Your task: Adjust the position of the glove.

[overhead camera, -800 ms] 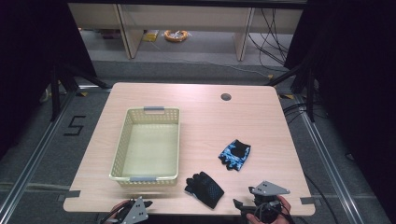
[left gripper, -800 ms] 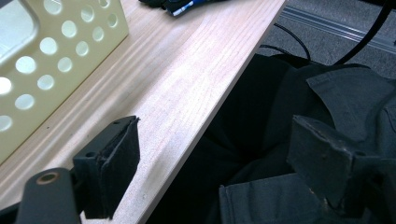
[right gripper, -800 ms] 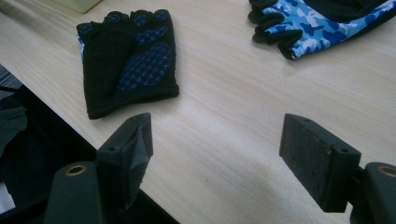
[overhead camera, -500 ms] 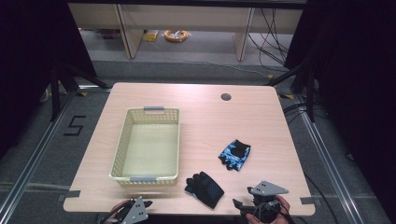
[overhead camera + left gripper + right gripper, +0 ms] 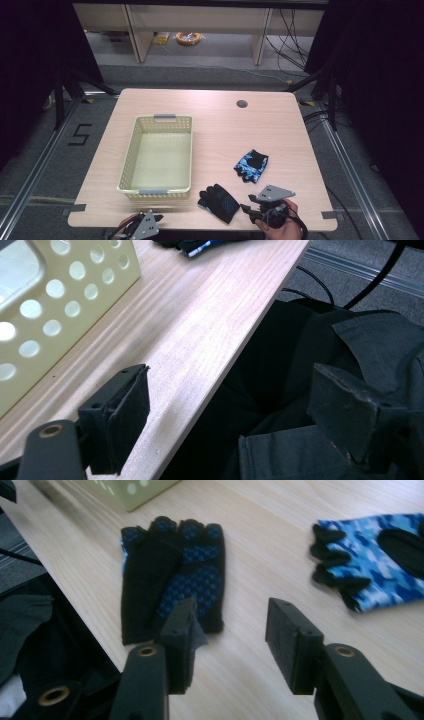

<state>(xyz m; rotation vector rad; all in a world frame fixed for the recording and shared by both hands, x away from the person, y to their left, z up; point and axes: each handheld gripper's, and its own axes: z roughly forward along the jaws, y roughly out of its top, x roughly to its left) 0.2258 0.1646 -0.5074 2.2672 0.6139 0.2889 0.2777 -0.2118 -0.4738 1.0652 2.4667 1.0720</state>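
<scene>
Two gloves lie on the wooden table. A black glove with blue dots lies palm up near the front edge. A blue camouflage glove rests farther back and to the right. My right gripper is open just right of the black glove, low over the table, holding nothing. At the table's front edge, in front of the cream basket, is my left gripper, open and holding nothing.
The perforated cream basket has grey handles and nothing inside. A round cable hole sits at the table's back right. Dark clothing lies below the front edge. Shelving and cables stand on the floor beyond the table.
</scene>
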